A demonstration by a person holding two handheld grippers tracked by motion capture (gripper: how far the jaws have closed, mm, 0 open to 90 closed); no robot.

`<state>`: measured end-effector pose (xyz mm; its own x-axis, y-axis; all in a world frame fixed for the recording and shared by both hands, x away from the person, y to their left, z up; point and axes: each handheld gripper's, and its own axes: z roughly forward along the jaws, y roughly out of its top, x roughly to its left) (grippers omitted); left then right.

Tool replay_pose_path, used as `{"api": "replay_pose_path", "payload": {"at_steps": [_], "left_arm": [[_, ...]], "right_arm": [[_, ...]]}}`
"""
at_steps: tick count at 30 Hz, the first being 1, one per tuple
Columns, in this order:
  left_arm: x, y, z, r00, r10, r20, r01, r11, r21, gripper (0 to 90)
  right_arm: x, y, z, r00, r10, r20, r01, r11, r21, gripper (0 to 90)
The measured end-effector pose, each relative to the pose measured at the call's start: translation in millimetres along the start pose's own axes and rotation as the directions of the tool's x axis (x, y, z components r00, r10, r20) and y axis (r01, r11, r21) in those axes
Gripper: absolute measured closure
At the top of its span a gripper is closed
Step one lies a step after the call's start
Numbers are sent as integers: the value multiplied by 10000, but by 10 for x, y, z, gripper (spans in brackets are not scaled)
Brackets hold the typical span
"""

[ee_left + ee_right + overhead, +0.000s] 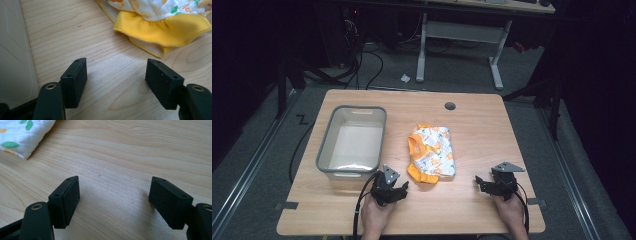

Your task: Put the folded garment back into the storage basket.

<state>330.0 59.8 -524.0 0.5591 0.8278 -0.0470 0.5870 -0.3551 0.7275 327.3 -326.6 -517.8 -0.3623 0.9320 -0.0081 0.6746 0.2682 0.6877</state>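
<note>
Two tools rest low on my wooden worktop [482, 125], one in each hand. Farthest left stands a grey plastic bin [328, 134], near the worktop's left edge. My left tool [393, 193] sits just in front of its near right corner, jaws spread wide with nothing between them. Beyond it, mid-worktop, lies a folded white printed garment with orange-yellow trim [432, 152], apart from both tools. My right tool [486, 186] is likewise wide open and empty, over bare wood.

Grey bin [352, 137] left of folded garment [432, 152] — wooden table [482, 135].
</note>
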Motion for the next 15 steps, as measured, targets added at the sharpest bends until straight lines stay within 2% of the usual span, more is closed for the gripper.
{"api": "replay_pose_path", "payload": {"at_steps": [15], "left_arm": [[-8, 5, 5, 10000, -4, -1, 4, 10000, 43, 335]], "right_arm": [[2, 0, -1, 10000, 42, 1, -42, 10000, 13, 252]]}}
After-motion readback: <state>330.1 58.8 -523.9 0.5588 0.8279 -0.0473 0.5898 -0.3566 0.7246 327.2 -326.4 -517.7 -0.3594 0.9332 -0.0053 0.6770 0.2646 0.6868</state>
